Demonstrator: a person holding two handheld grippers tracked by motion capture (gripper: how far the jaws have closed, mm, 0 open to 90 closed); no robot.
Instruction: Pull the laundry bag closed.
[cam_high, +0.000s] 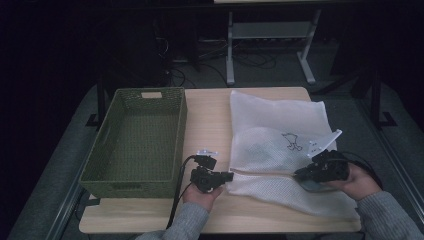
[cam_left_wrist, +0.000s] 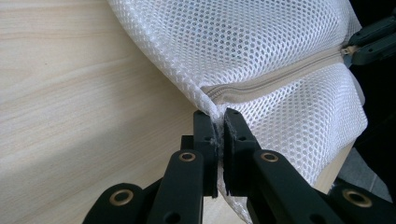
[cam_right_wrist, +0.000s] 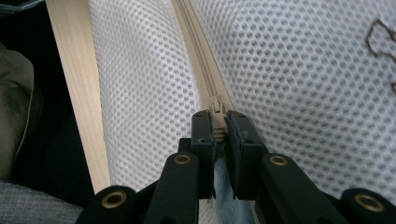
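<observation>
A white mesh laundry bag (cam_high: 280, 140) lies on the right half of the wooden table (cam_high: 210, 115), its beige zipper (cam_high: 260, 174) running across the near part. My left gripper (cam_high: 227, 176) is shut on the bag's left corner, at the end of the zipper (cam_left_wrist: 261, 86), with mesh (cam_left_wrist: 261, 42) pinched between the jaws. My right gripper (cam_high: 300, 175) is shut on the zipper pull (cam_right_wrist: 217, 105) further right along the zipper. In the right gripper view, blue fabric (cam_right_wrist: 224, 191) shows below the jaws inside the bag. A small brown embroidered outline (cam_high: 291, 141) marks the bag's top.
A green woven basket (cam_high: 137, 145) stands at the left of the table, empty. The table's near edge (cam_high: 220, 227) runs just behind my hands. Beyond the table are a dark floor, cables and a white metal stand (cam_high: 270, 40).
</observation>
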